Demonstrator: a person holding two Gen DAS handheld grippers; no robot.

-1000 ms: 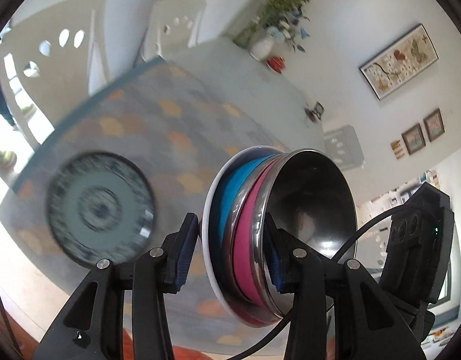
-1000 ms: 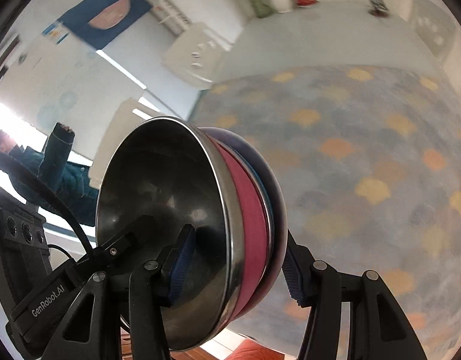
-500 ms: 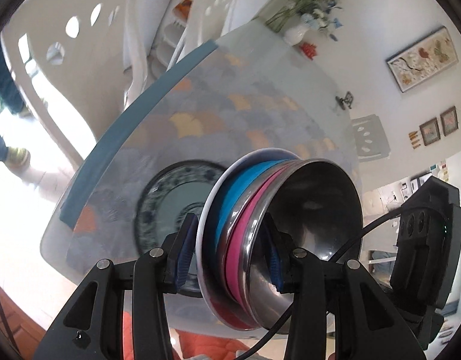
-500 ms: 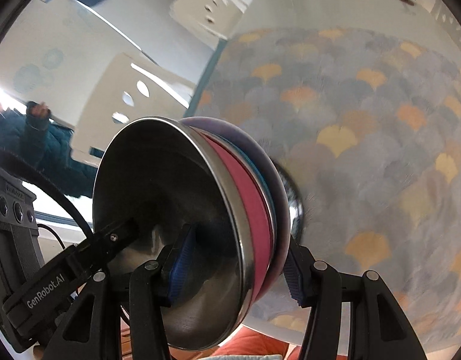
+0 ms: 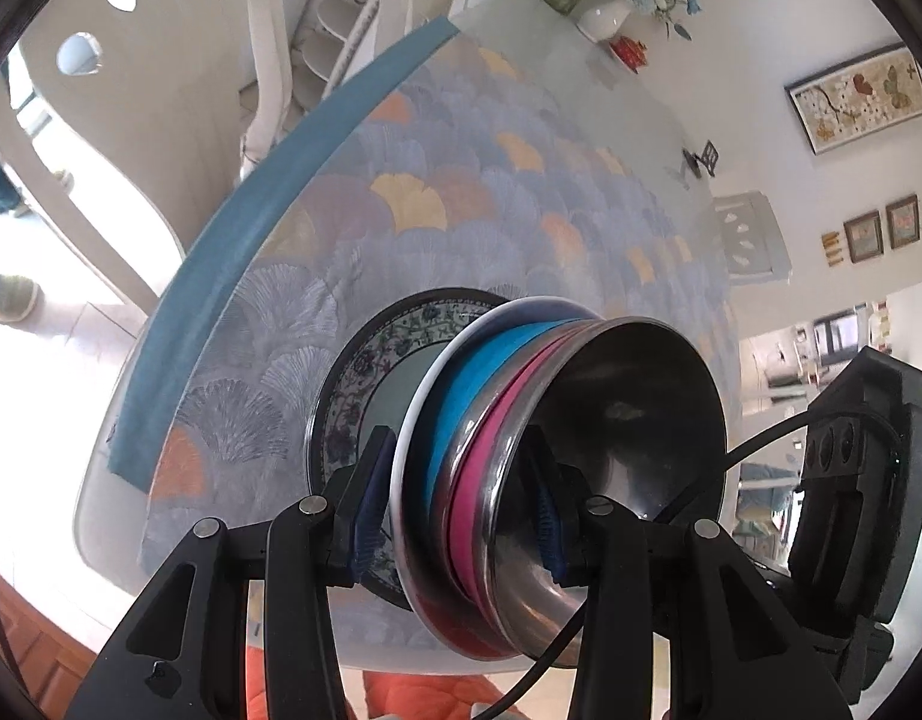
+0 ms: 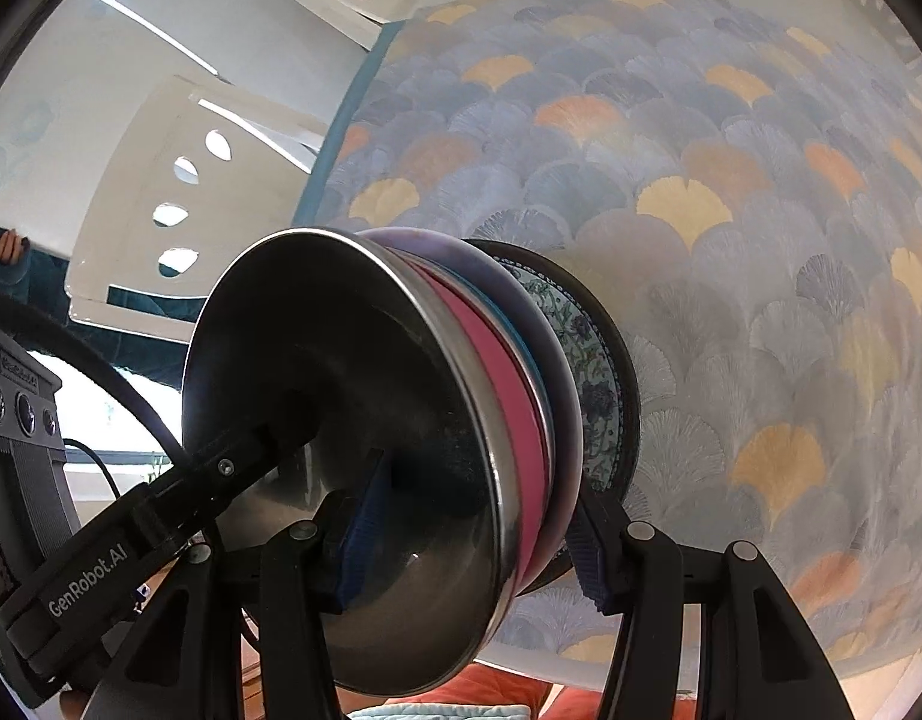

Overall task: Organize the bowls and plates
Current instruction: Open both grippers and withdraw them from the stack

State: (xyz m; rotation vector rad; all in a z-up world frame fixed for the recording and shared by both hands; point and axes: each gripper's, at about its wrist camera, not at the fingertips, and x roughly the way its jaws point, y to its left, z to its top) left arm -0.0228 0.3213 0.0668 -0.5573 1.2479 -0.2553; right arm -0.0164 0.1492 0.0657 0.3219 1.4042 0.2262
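I hold a nested stack from both sides: a steel bowl [image 5: 628, 420] innermost, a pink bowl [image 5: 490, 480], a blue bowl [image 5: 466, 396] and a white plate [image 5: 416, 420] under them. My left gripper [image 5: 455, 516] is shut on the stack's rim. My right gripper [image 6: 466, 528] is shut on the opposite rim, with the steel bowl [image 6: 341, 420] and pink bowl [image 6: 508, 414] in its view. A blue-patterned plate [image 5: 365, 384] lies on the table right under the stack, and it also shows in the right wrist view [image 6: 598, 378]. I cannot tell whether the stack touches it.
The table carries a fan-patterned cloth [image 5: 461, 180] with a blue border [image 5: 269, 198] along its left edge. White chairs [image 6: 179, 192] stand beside it. A vase of flowers [image 5: 604, 12] and a small red object [image 5: 628, 51] sit at the far end.
Both grippers have carried the stack across the table to just above the patterned plate, which was off to the left a second ago. The grip has not changed.
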